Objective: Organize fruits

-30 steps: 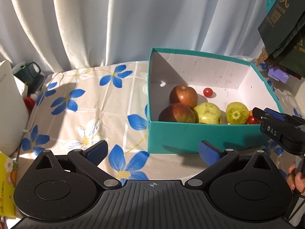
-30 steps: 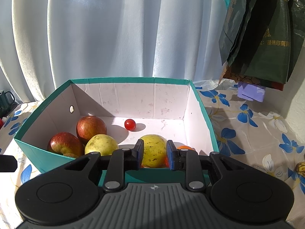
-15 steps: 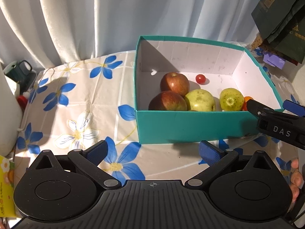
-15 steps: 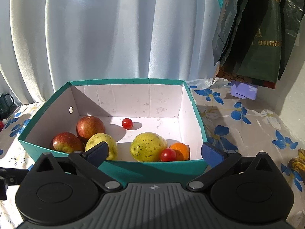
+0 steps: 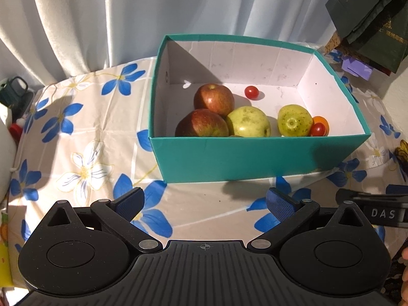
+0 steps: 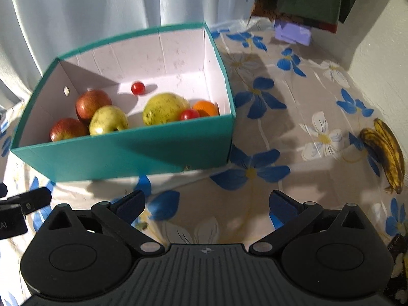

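A teal box (image 5: 255, 158) (image 6: 122, 153) on the flowered tablecloth holds two red apples (image 5: 213, 99) (image 6: 93, 105), two yellow-green pears (image 5: 294, 124) (image 6: 164, 108), an orange (image 6: 206, 107) and two cherry tomatoes (image 5: 251, 92) (image 6: 189, 114). Spotted bananas (image 6: 385, 150) lie on the cloth right of the box. My left gripper (image 5: 204, 202) is open and empty in front of the box. My right gripper (image 6: 207, 202) is also open and empty, hovering over the cloth near the box's front right corner.
White curtains hang behind the table. Dark green bags (image 5: 369, 12) hang at the back right above a purple object (image 6: 293, 33). A white container (image 5: 5, 137) and a dark mug (image 5: 14, 91) stand at the left edge. A wall (image 6: 382, 51) borders the right side.
My right gripper went from shut over the box to wide open, then drew back and tilted down toward the cloth, bringing the bananas into view. A cherry tomato now lies beside the orange. My left gripper shifted slightly.
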`<state>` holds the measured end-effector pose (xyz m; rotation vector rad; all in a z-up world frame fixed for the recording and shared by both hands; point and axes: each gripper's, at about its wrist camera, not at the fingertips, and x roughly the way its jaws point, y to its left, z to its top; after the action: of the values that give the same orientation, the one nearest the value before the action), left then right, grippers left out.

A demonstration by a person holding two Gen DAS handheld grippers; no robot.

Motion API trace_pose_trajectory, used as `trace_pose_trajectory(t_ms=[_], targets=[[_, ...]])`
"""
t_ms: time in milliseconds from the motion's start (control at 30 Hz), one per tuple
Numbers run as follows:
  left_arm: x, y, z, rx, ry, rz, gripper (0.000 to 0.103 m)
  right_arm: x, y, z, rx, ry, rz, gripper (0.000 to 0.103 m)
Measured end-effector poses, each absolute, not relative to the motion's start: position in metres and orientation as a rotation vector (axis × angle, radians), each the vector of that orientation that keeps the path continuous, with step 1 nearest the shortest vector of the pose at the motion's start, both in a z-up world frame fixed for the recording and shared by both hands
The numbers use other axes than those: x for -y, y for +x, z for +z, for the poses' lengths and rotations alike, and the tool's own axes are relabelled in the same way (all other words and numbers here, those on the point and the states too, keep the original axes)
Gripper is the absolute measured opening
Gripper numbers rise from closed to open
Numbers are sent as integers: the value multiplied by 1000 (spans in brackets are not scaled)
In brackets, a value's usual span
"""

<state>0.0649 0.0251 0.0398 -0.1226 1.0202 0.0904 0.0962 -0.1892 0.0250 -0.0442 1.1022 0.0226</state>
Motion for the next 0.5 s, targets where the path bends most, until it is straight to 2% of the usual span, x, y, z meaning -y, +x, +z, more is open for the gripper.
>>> trace_pose_trajectory(t_ms=[500], targets=[[13,79,28,-1092,28,110,103,200,73,10,-1228,-104,13,103]])
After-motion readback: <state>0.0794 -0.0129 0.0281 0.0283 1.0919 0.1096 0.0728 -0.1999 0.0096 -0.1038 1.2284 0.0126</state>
